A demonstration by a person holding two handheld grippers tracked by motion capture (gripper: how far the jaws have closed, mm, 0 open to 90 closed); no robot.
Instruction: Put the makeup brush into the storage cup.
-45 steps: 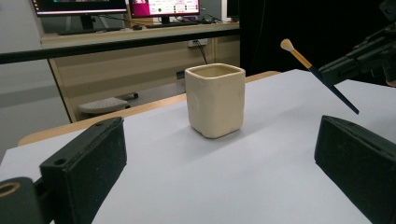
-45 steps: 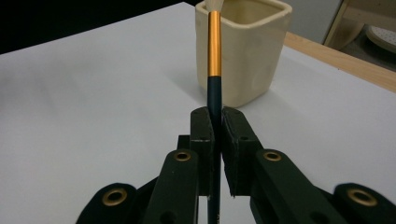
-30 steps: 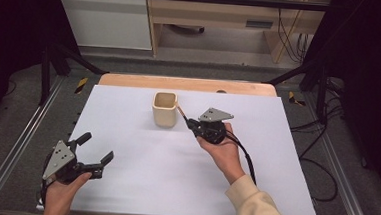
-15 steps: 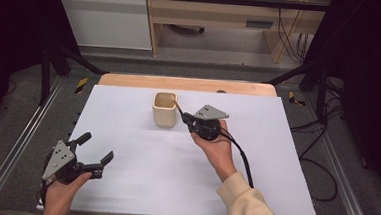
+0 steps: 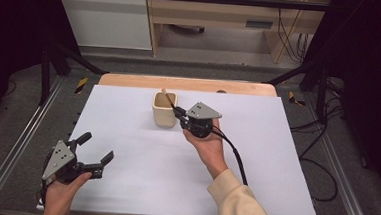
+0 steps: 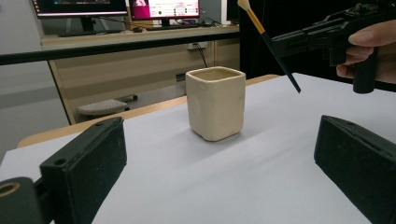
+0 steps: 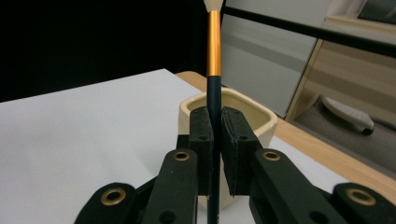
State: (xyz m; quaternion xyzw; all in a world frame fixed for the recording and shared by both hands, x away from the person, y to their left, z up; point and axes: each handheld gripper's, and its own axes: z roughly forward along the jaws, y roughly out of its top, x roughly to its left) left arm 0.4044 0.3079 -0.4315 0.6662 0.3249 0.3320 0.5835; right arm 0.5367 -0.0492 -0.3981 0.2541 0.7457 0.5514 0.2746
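Dark-handled, gold-ferruled paintbrush (image 7: pixel 214 56) pinched in right gripper (image 7: pixel 214 140) beside cream cup (image 5: pixel 164 109)

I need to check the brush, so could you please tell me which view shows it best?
The left gripper view: the paintbrush shows side-on, tilted, clamped in the right gripper beside the cup. The right gripper view shows its handle and orange band end-on between the jaws. The high view shows a thin sliver over the cup.

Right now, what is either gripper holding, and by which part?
Right gripper clamps a paintbrush by its dark handle, below the gold ferrule. Left gripper is open, holding nothing.
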